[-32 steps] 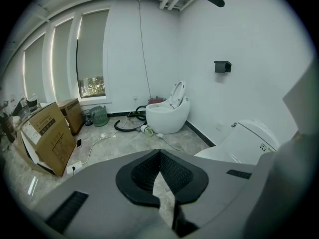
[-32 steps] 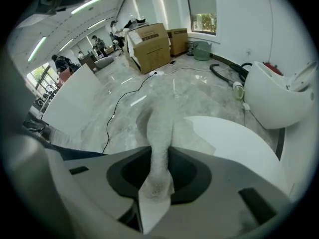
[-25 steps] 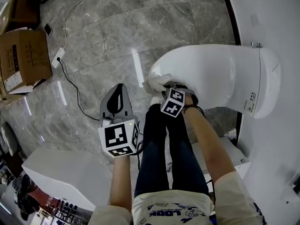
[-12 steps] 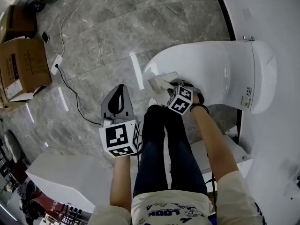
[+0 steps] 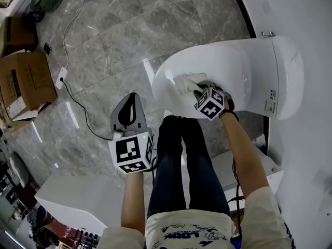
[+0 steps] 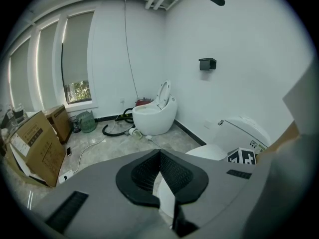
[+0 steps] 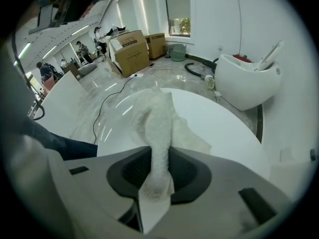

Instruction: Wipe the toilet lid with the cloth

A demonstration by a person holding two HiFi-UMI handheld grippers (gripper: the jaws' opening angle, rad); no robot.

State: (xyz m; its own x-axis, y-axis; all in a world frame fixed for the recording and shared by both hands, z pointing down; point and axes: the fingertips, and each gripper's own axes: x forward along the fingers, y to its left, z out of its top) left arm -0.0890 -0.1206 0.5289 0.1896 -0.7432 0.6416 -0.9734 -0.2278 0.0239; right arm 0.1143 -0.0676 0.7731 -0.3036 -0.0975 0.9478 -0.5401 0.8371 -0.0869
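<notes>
The grey marble floor (image 5: 129, 35) spreads below me, and at my right stands the white toilet (image 5: 282, 61) with its toilet lid (image 5: 233, 61) down. A cardboard box (image 5: 23, 84) sits well apart at the far left, and a thin black cable (image 5: 78, 95) runs over the floor near it. My left hand-held gripper (image 5: 132, 98) hangs over the floor in front of my knees, apart from the toilet, its jaws pressed together with nothing between them. My right hand-held gripper (image 5: 198, 90) is down at the front part of the lid, clenched on the white cloth (image 5: 185, 81). In the right gripper view the cloth (image 7: 159, 118) runs up from between the jaws as a narrow pinched fold, then spreads out flat onto the glossy lid (image 7: 229, 128) just ahead of the jaw tips, touching its surface. Seen from above, the cloth lies just left of that gripper, toward the lid's front rim.
</notes>
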